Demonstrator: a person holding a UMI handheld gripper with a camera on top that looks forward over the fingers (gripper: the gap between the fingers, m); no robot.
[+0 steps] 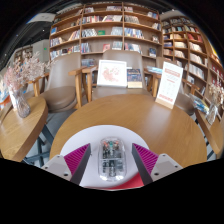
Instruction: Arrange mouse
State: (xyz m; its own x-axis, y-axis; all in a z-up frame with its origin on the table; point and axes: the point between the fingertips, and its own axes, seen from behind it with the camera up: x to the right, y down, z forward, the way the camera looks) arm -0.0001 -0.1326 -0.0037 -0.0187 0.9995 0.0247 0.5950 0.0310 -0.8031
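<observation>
A clear, see-through mouse [112,157] lies on a round white mat with a red rim [93,136], at the near edge of a round wooden table [155,120]. My gripper [112,160] is open around it. The mouse stands between the fingers, with the left pad [77,157] and the right pad [146,157] each a small gap away from its sides. The mouse rests on the mat and points away from me.
A standing sign card [169,85] is on the table's far right. Wooden chairs [64,80] and a propped display board [112,73] stand beyond the table. A second table with a vase of pink flowers [22,85] is at the left. Bookshelves [110,30] line the back.
</observation>
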